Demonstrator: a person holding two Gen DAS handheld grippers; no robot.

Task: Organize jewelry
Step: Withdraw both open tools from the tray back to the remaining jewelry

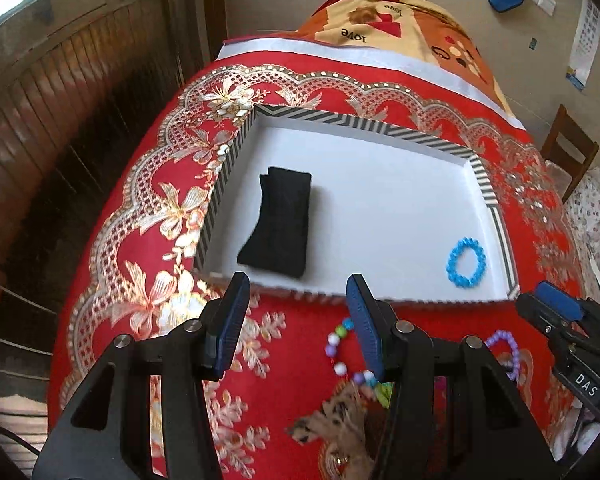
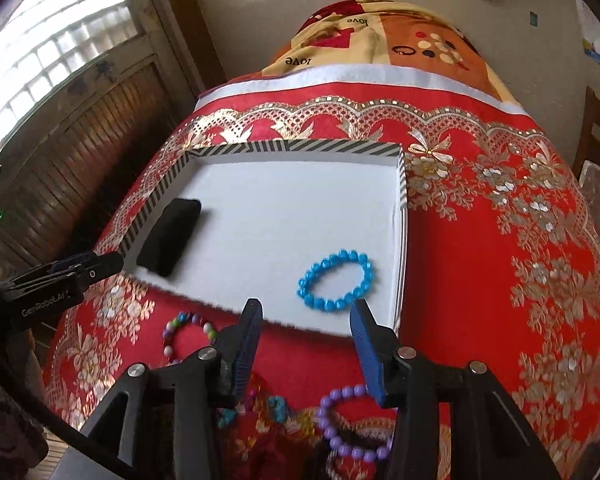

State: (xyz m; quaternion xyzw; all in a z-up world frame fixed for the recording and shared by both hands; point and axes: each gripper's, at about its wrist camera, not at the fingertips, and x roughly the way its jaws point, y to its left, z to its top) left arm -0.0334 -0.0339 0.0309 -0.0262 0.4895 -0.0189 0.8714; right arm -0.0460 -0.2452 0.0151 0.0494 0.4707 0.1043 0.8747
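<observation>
Covering the table is a red cloth (image 1: pixel 308 332) with gold lace scallops and pale flowers along its border; a white band and a cream-and-orange blanket printed "love" (image 1: pixel 384 20) lie at its far, 12 o'clock end. Wooden slatted panelling (image 1: pixel 60 92) under a bright window fills the room's 9 to 10 o'clock side, a plain wall with a blue item hung on it stands at 1 o'clock, and a wooden chair (image 1: pixel 568 152) sits at 3 o'clock.

A shallow white tray (image 1: pixel 380 200) with a black-and-white striped rim rests on the cloth. Inside it, a black pouch-like cloth (image 1: pixel 278 224) lies toward the 9 o'clock wall, and a blue bead bracelet (image 2: pixel 336 280) lies flat near the tray's 4 o'clock corner, just inside the near rim. Its beads are faceted, glossy sky-blue, strung in a closed oval.

Outside the tray, on the cloth at 6 o'clock, lie a multicoloured bead bracelet (image 1: pixel 348 352) and a purple bead bracelet (image 2: pixel 352 424), with other small items too blurred to name beside them.

The left gripper (image 1: pixel 300 320) hovers above the tray's near edge, its blue-padded fingers spread wide with nothing between them. The right gripper (image 2: pixel 306 346) hangs just short of the blue bracelet, fingers parted and empty, apart from the beads.
</observation>
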